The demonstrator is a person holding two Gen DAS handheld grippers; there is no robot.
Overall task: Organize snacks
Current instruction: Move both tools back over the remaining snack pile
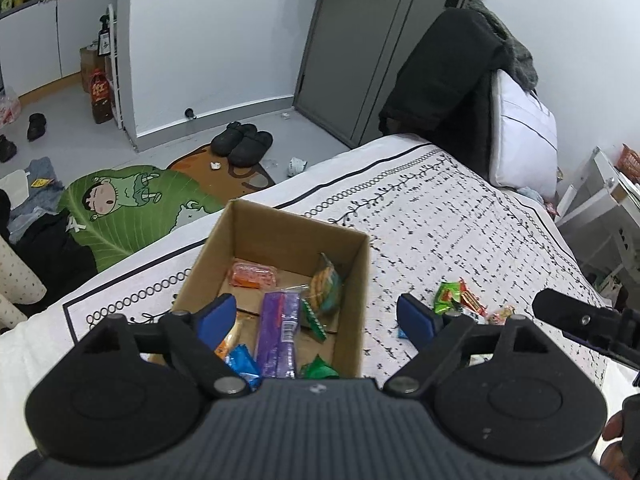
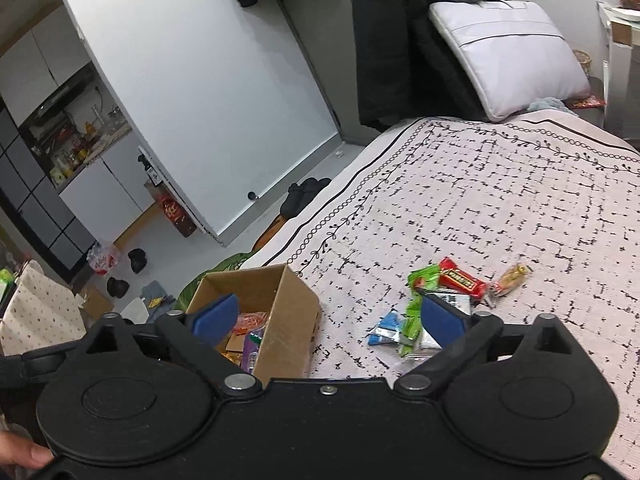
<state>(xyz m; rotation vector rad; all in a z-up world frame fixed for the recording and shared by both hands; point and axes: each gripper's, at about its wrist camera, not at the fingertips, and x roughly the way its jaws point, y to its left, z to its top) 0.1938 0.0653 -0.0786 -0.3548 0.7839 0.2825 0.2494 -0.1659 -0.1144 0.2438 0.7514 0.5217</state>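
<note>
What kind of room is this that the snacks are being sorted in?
Most likely a small studio-style bedroom. The cardboard box and loose snack packets lie on a bed with a pillow at its head, slippers sit by the door, and a kitchen shelf shows beyond the wall.

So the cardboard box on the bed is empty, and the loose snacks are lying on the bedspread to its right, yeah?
Not quite: the cardboard box is not empty. The left wrist view shows a purple packet, an orange packet and other snacks inside it. The rest holds: loose snacks lie on the bedspread to its right.
</note>
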